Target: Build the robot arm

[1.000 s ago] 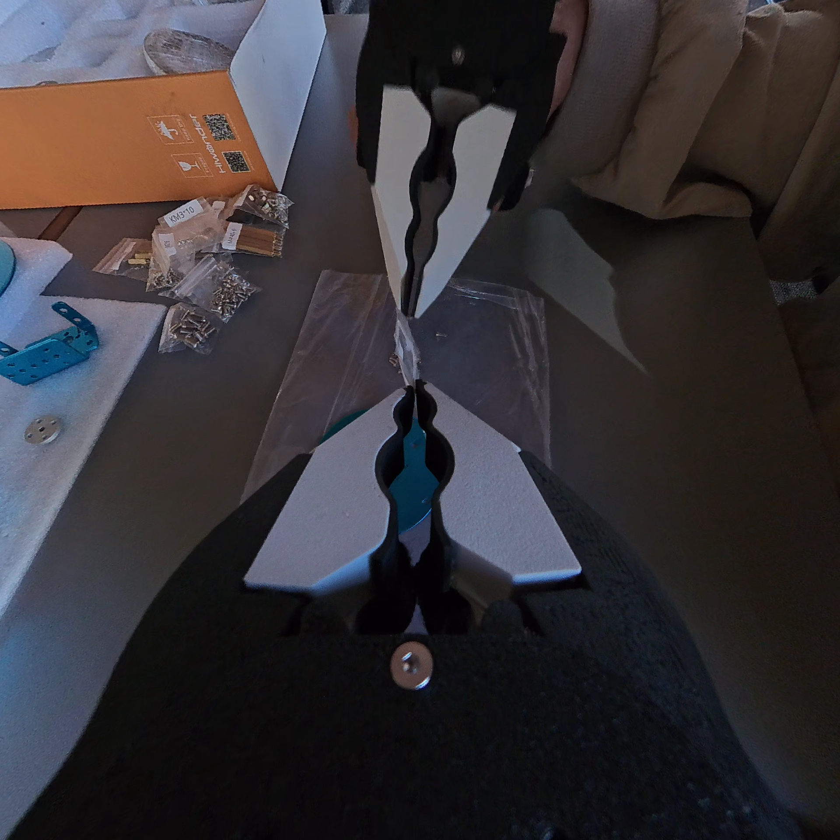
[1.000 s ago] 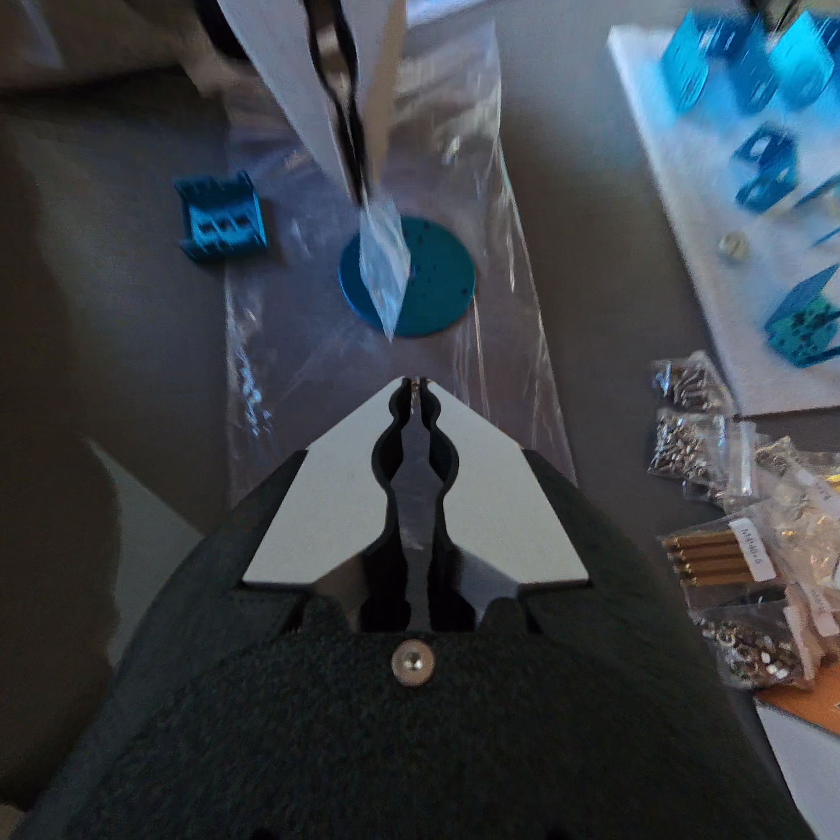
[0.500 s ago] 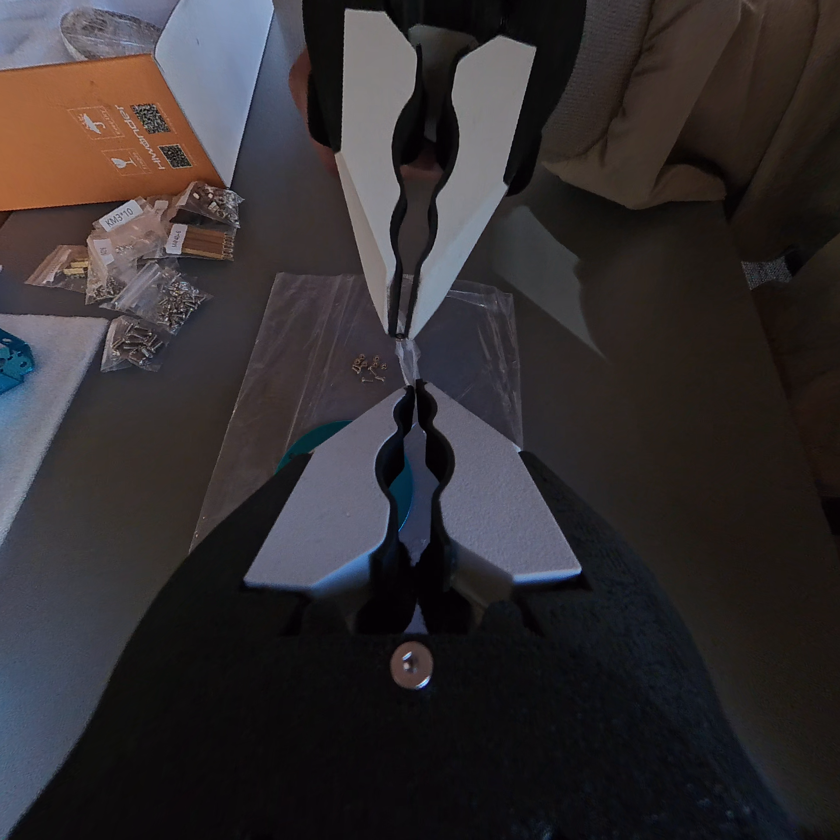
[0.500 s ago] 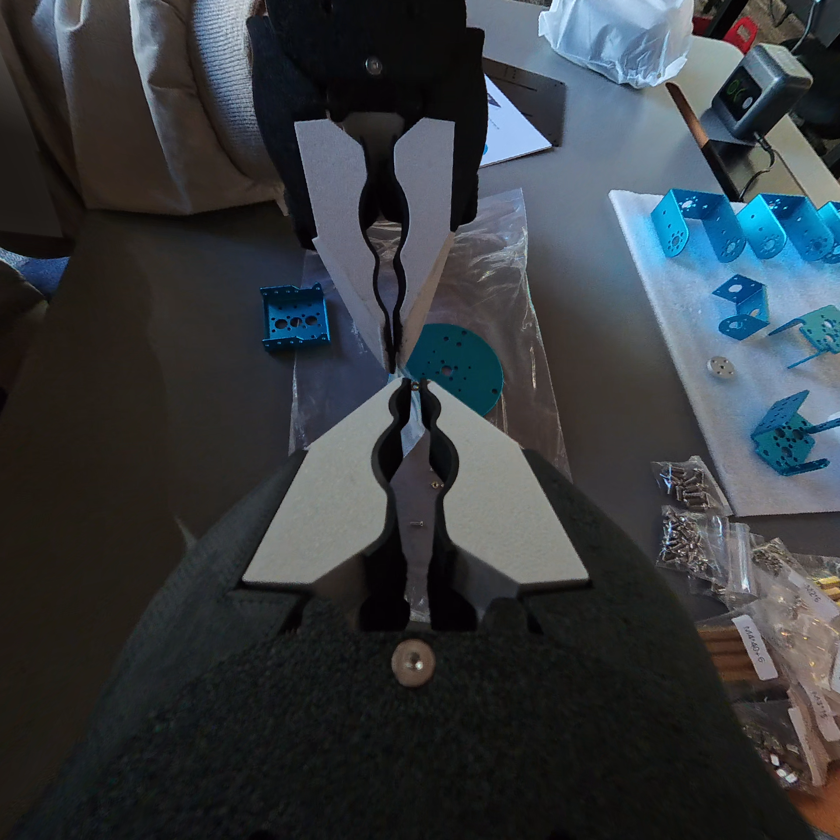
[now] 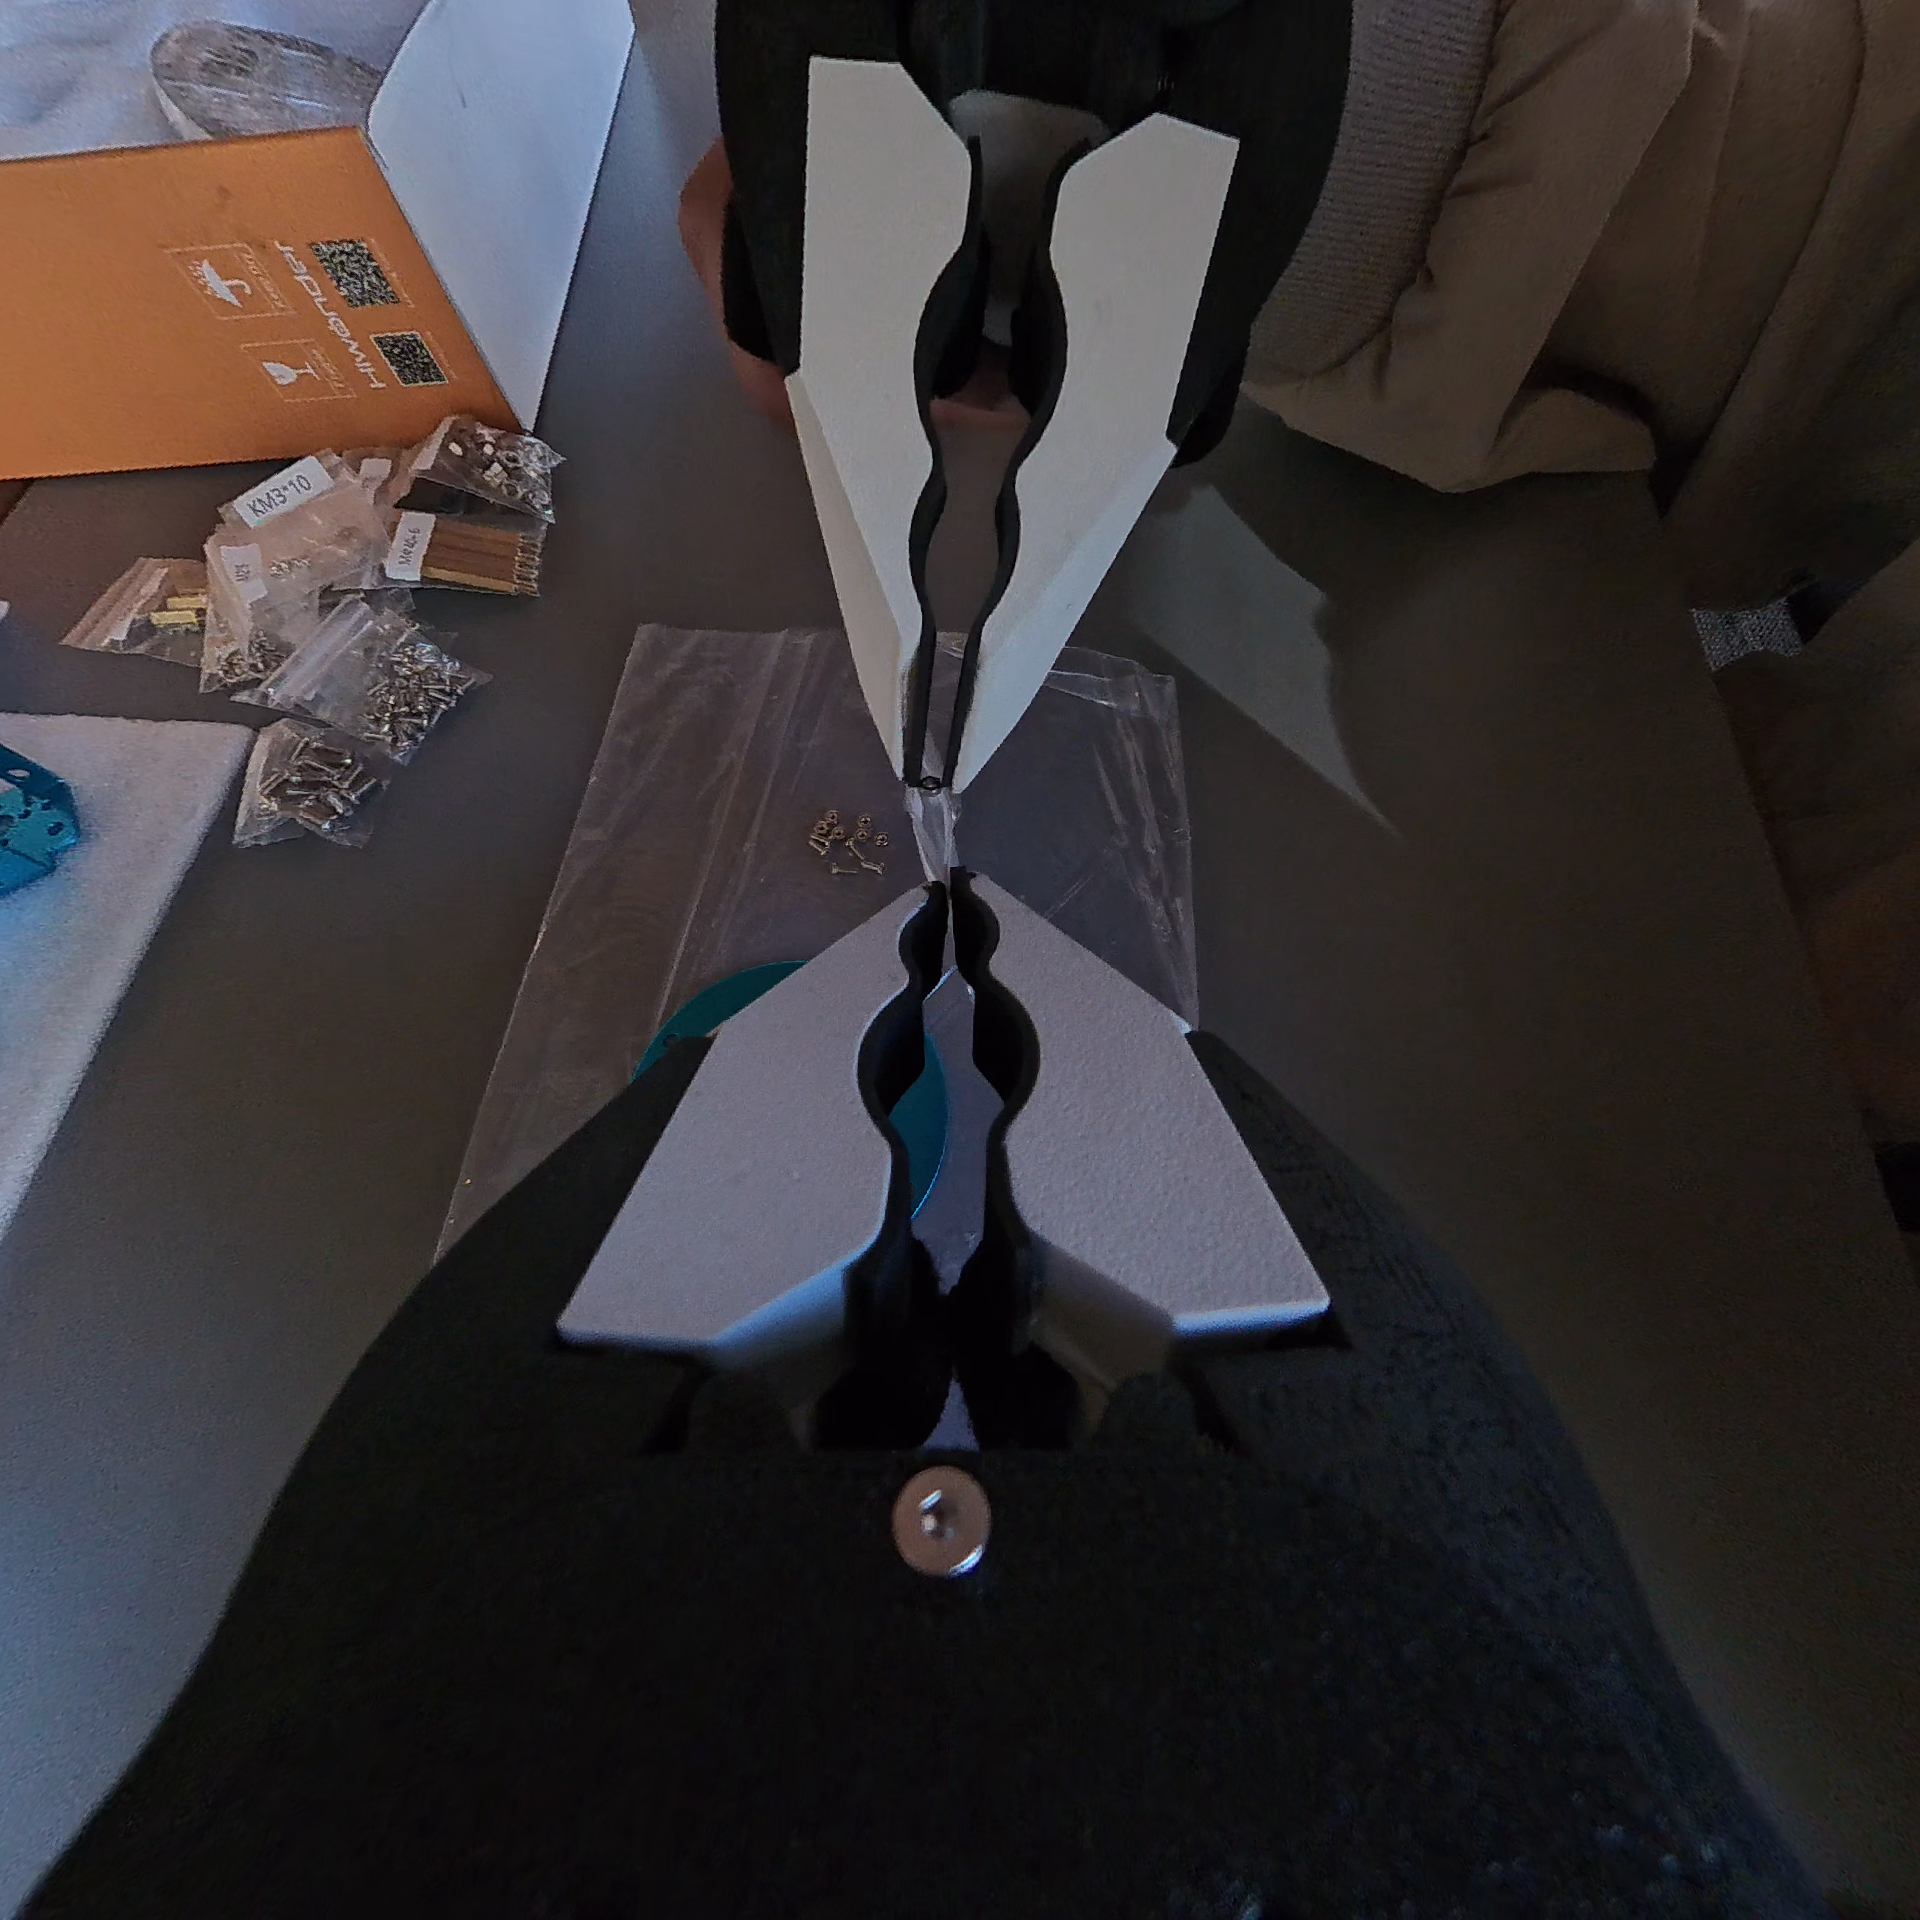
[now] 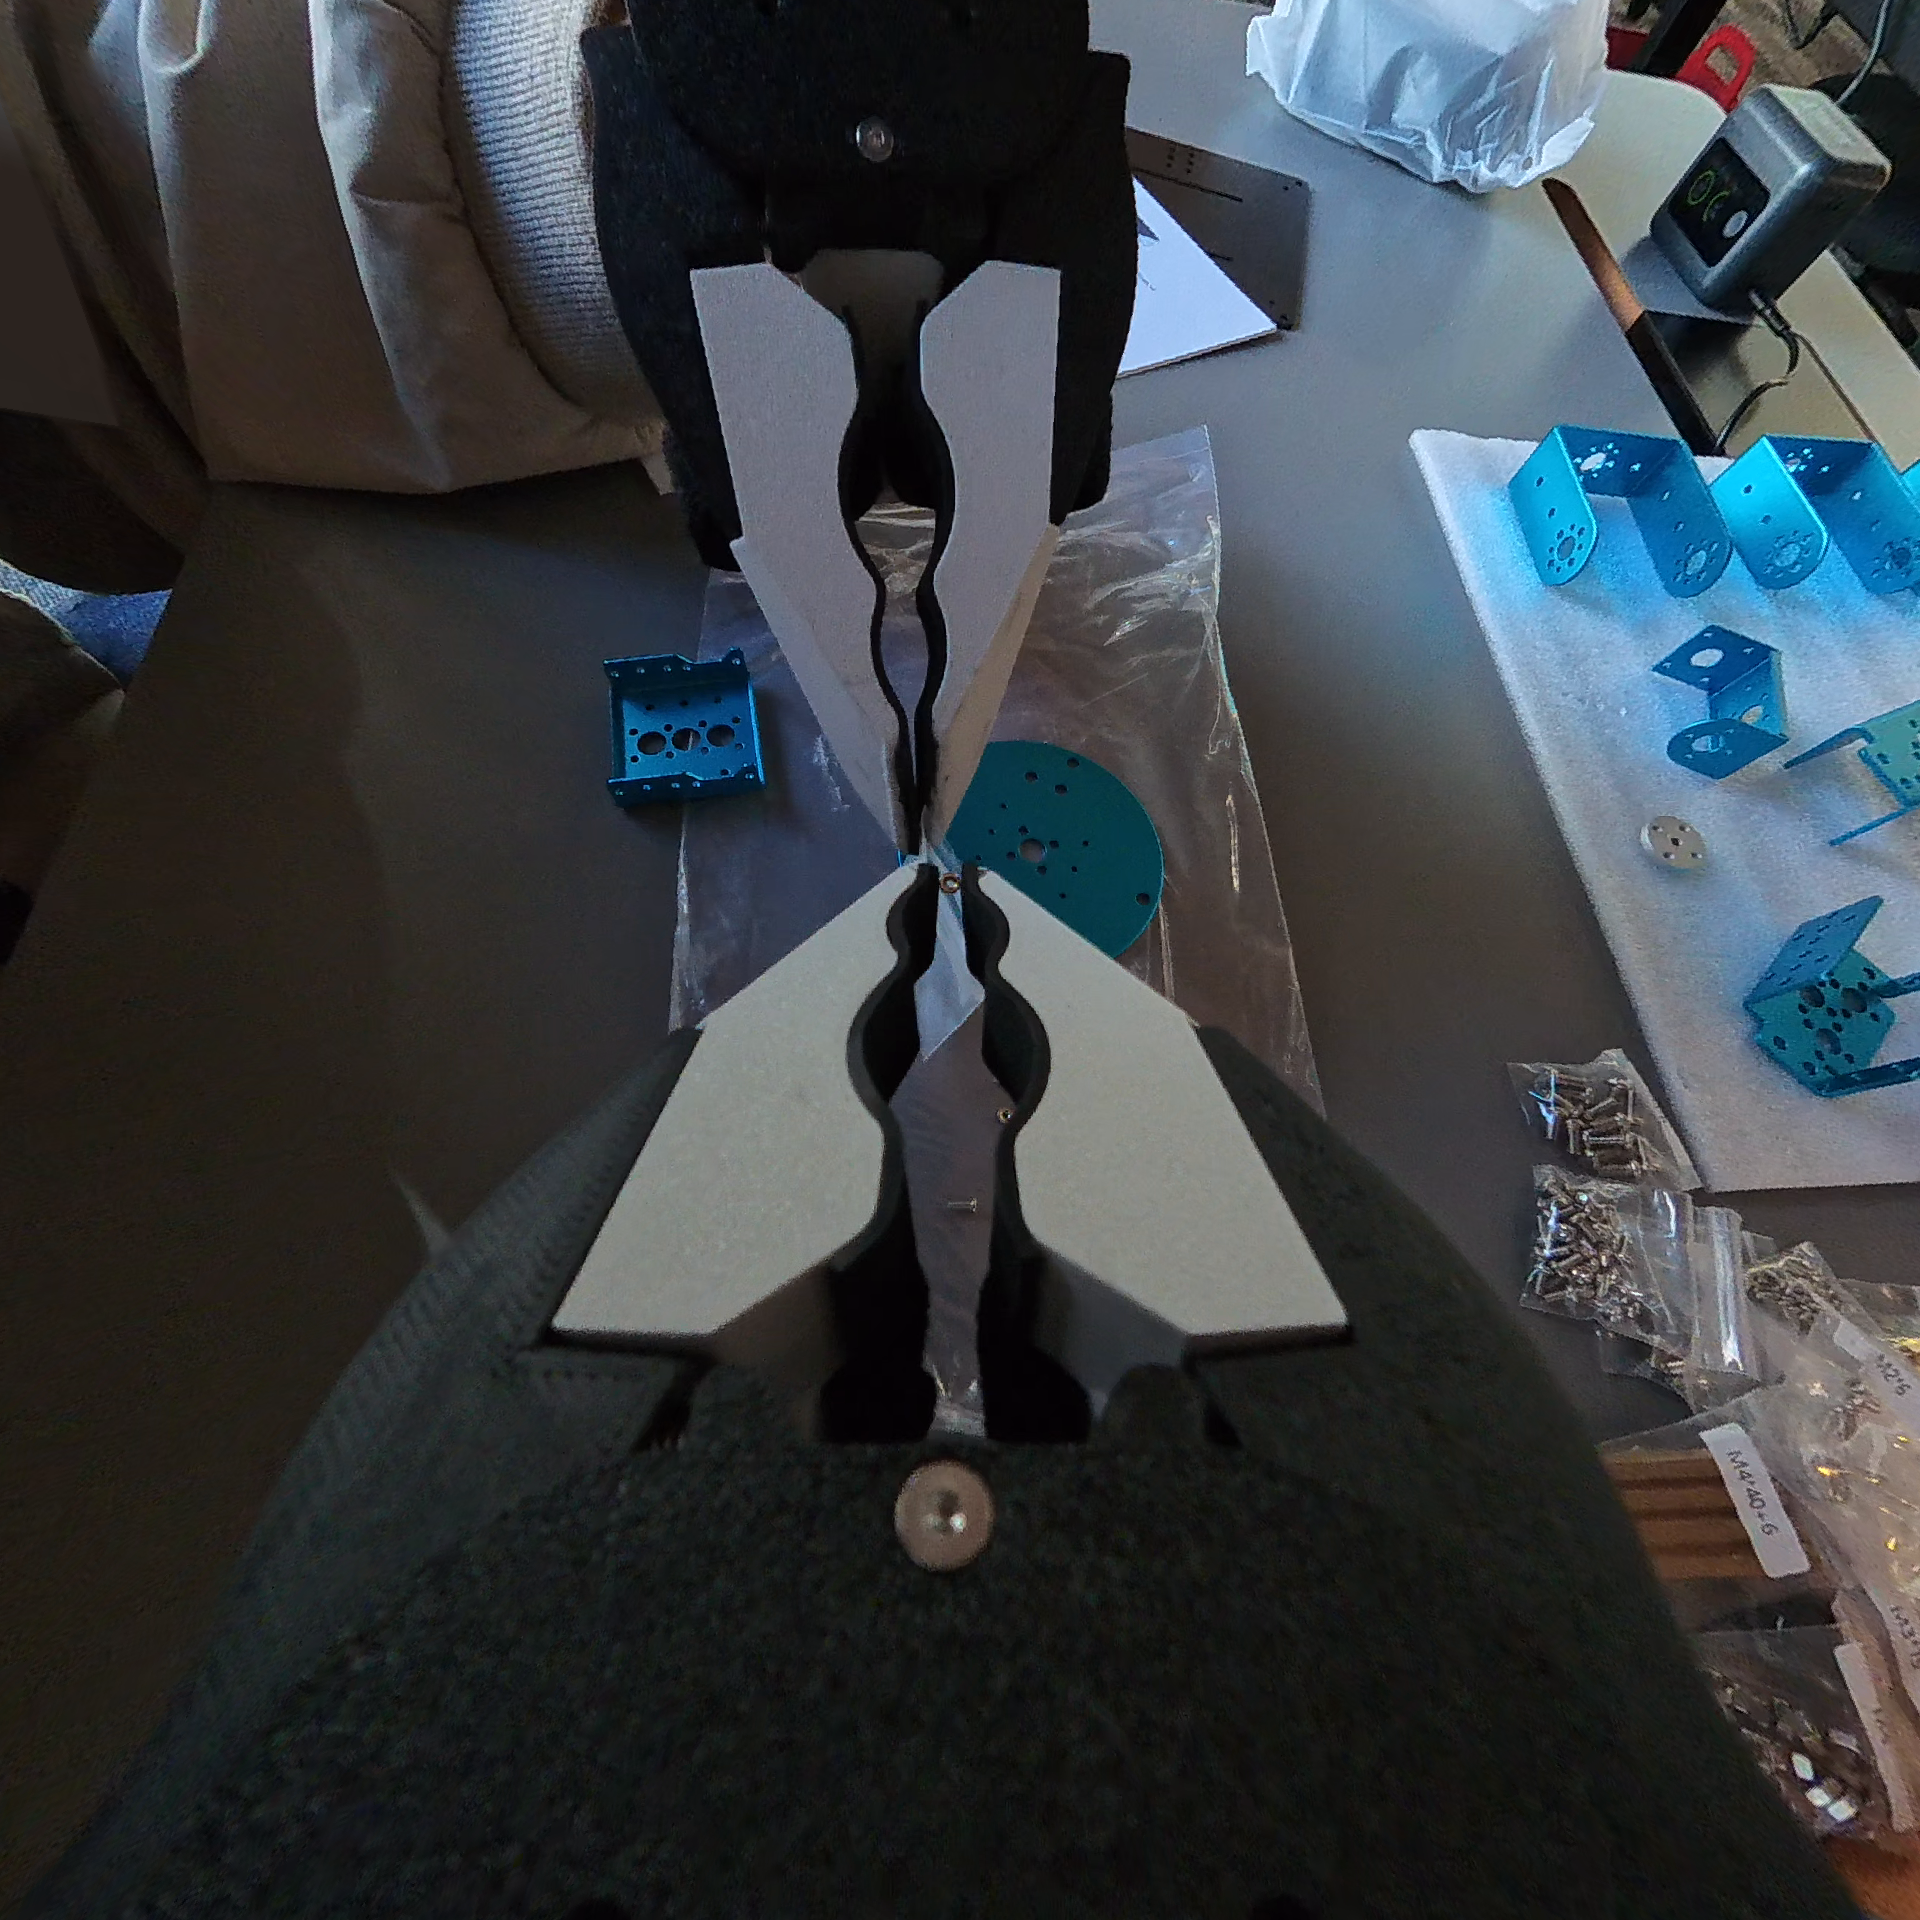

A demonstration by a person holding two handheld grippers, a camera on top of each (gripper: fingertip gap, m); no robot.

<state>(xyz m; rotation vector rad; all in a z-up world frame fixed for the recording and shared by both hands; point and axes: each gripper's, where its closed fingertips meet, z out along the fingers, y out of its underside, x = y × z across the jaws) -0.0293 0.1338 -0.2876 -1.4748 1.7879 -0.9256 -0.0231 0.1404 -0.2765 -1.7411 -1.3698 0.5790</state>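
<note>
The left gripper (image 5: 951, 885) and the right gripper (image 6: 948, 879) are held tip to tip above a grey table (image 5: 1455, 935). A small clear bag (image 5: 935, 831) is stretched between them. The left gripper's jaws are seen drawn together on the bag's near end. The right gripper's jaws are likewise pressed together, with only a narrow slit at the tips, and the bag's far end is nipped there. In the right wrist view a flap of the same bag is seen hanging in the gap behind the right fingertips, and a tiny brass-coloured ring appears at the tips; whether it is inside the bag cannot be told.

Directly below, a large clear plastic bag (image 5: 727, 831) is laid flat on the table. On it are noted a cluster of loose small screws and nuts (image 5: 847, 831) just beside the gripper tips, and a teal perforated disc (image 6: 1060, 842), partly hidden by the left gripper.

Noted apart from these:
- a blue square bracket (image 6: 686, 732) at the flat bag's edge;
- packets of fasteners (image 5: 343, 644) beside an orange box (image 5: 208, 312);
- a white foam sheet (image 6: 1558, 779) bearing blue metal brackets (image 6: 1621, 509).
</note>
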